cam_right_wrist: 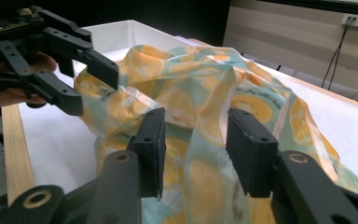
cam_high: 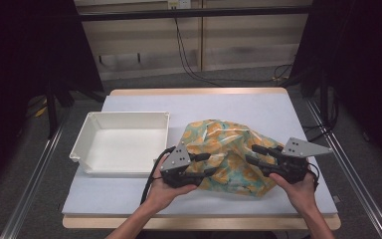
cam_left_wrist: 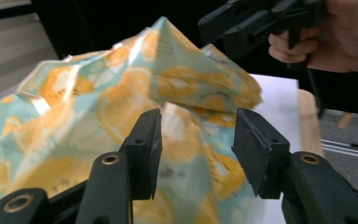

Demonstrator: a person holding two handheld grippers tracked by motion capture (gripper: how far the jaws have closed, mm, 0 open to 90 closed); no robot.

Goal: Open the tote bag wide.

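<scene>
A crumpled cloth (cam_high: 229, 149) printed with orange slices on pale teal lies heaped on the table mat, right of centre. My left gripper (cam_high: 212, 164) is at the cloth's left edge, with its jaws apart and pointing right. My right gripper (cam_high: 250, 154) is over the cloth's right side, pointing left, jaws also apart. In the left gripper view the cloth (cam_left_wrist: 121, 93) rises just beyond my open left gripper (cam_left_wrist: 196, 126), and the right gripper (cam_left_wrist: 219, 32) shows farther off. In the right gripper view a fold of cloth (cam_right_wrist: 205, 84) stands at my open right gripper (cam_right_wrist: 195, 126), not pinched.
A white plastic bin (cam_high: 87, 144) with nothing in it stands on the left of the pale mat (cam_high: 179, 104), close to the left hand. The table's wooden edge (cam_high: 199, 222) runs along the front. Cables lie on the floor behind the table.
</scene>
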